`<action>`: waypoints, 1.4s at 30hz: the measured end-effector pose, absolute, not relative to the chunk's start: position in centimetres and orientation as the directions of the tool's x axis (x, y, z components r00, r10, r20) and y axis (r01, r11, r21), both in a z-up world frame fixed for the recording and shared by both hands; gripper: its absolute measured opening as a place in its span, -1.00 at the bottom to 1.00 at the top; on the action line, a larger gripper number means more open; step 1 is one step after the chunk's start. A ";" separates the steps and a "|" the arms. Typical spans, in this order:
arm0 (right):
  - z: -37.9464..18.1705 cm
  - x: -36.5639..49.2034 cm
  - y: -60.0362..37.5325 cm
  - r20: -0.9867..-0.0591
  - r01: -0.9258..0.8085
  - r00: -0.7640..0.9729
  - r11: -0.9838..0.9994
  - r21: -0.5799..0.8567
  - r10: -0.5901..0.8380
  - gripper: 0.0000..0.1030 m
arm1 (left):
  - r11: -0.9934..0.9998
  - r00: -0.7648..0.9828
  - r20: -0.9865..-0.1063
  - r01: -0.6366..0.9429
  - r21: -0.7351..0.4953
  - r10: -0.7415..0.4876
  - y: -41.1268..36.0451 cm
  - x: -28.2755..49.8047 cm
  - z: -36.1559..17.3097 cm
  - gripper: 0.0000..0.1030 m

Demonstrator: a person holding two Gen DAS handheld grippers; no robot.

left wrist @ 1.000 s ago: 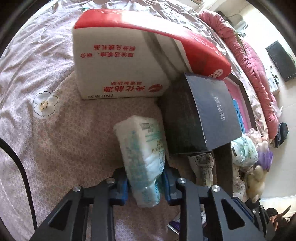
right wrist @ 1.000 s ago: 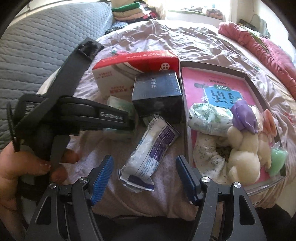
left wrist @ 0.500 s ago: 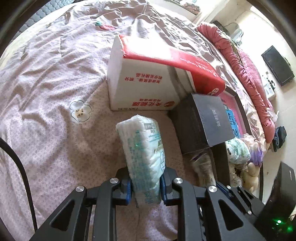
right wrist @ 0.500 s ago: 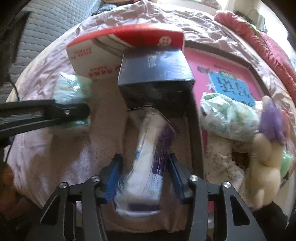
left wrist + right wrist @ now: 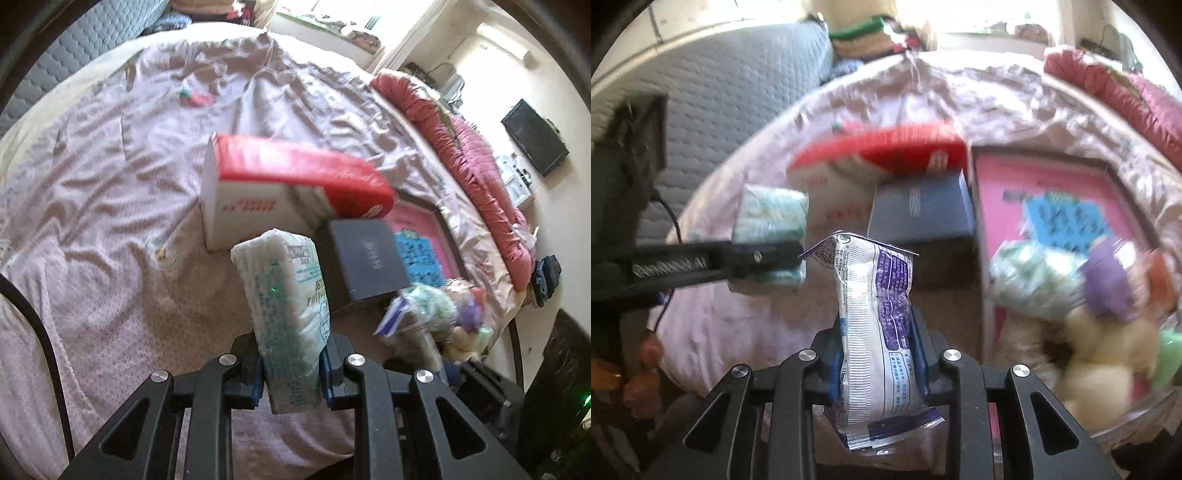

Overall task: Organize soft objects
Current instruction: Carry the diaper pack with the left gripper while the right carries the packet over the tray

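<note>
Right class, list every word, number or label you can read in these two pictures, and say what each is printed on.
Red-and-white cardboard box: red characters, too blurred to read.
Dark blue box: pale lettering, unreadable.
Green-and-white soft tissue pack: green print, too small.
White-and-purple plastic packet: fine print, too small.
Blue panel in pink tray: dark characters, blurred.
No text can be quoted.

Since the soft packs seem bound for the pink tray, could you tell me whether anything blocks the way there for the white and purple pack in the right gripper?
Nothing visible blocks it. The right gripper, jaws closing, holds the white and purple plastic pack above the bedsheet; the shallow pink tray lies open beside it, soft toys filling its near end.
</note>
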State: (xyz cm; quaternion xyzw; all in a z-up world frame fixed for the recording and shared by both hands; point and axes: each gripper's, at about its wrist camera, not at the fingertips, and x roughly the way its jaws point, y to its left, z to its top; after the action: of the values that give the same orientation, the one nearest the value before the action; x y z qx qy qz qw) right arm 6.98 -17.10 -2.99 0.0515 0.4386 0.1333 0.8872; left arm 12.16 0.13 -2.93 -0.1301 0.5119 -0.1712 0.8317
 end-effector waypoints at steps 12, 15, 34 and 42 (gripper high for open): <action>2.7 4.8 -26.9 -0.672 -0.041 0.723 0.981 0.190 0.160 -0.41 | 0.882 0.448 -0.763 0.302 -0.362 -0.466 -7.8 9.4 0.9 -0.54; 3.2 3.7 -29.0 -0.658 -0.013 0.740 0.980 0.199 0.144 -0.41 | 0.875 0.437 -0.765 0.336 -0.349 -0.473 -10.2 8.8 1.2 -0.54; 1.8 1.6 -37.8 -0.623 0.106 0.772 0.943 0.317 0.122 -0.40 | 0.860 0.419 -0.793 0.448 -0.244 -0.443 -20.5 7.8 1.7 -0.54; 0.6 1.7 -38.6 -0.631 0.111 0.763 0.935 0.337 0.137 -0.40 | 0.851 0.390 -0.804 0.460 -0.252 -0.449 -22.2 8.6 0.6 -0.54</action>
State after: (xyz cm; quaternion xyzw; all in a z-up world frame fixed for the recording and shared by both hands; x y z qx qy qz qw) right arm 1.68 -38.65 0.57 0.1803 0.3439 0.0068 0.9215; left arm 8.64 -22.15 0.64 0.0060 0.4801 -0.2725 0.8338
